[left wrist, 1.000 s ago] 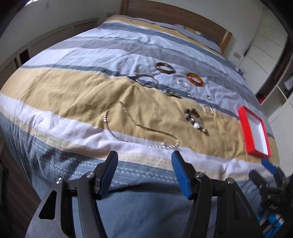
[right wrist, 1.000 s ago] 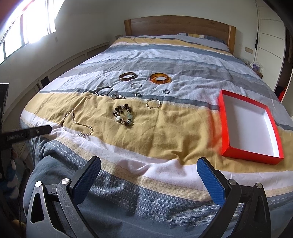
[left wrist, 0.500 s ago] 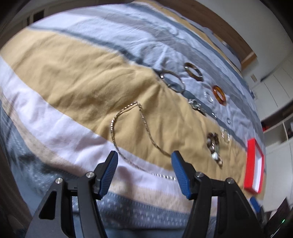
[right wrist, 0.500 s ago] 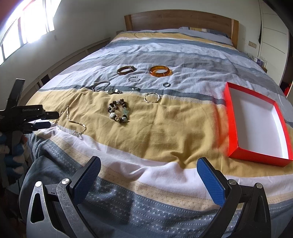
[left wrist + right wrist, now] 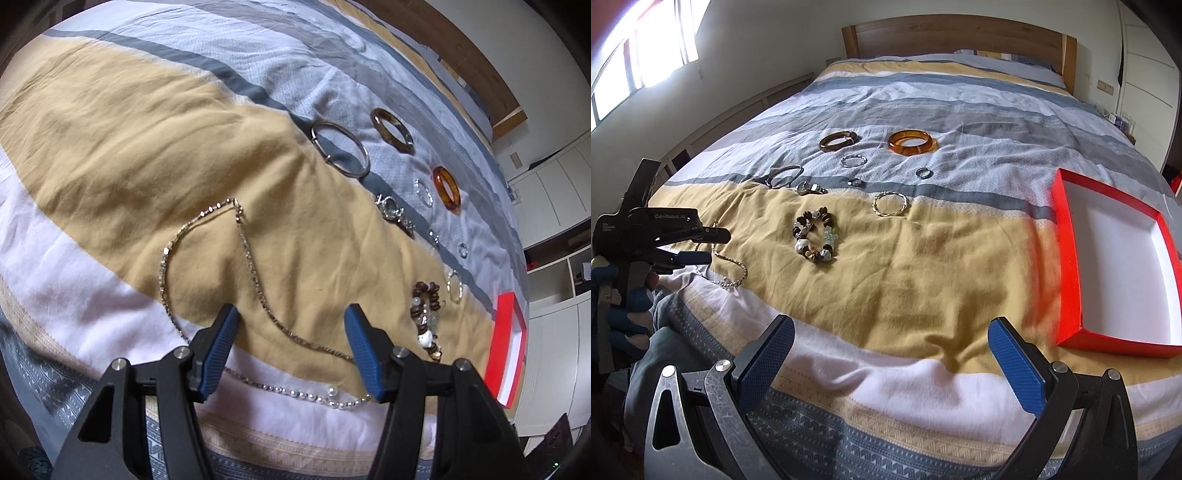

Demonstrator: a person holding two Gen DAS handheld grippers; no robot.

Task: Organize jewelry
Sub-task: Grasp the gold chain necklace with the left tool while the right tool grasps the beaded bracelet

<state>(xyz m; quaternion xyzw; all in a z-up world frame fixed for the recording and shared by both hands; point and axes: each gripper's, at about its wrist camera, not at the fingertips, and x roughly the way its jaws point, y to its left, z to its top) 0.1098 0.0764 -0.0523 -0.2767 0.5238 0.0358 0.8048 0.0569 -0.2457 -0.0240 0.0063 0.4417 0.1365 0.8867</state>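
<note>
I have the left hand-held gripper (image 5: 291,336) low over the near edge of the bed (image 5: 122,122), its blue fingers spread wide with nothing between them. The chain necklace (image 5: 207,240) lies in a loose loop on the yellow stripe, running from the middle of the left wrist view down between the fingers to a beaded end at lower centre; I cannot tell whether a finger touches it. To its right sits the beaded bracelet (image 5: 426,314), and the red box (image 5: 508,354) is at the right edge.

My right hand-held gripper (image 5: 890,350) is also spread wide and holds nothing, hanging above the grey patterned border at the bottom of its view. From there I see the red box (image 5: 1067,258) open and white inside at the right, well apart from the jewelry. The beaded bracelet (image 5: 814,240) is at centre left, a thin twisted bangle (image 5: 890,203) near it to the right. Higher up lie a brown bangle (image 5: 838,140) and an amber bangle (image 5: 912,142) side by side. The left hand-held gripper (image 5: 713,245) shows at the left edge, above the necklace (image 5: 733,271).
</note>
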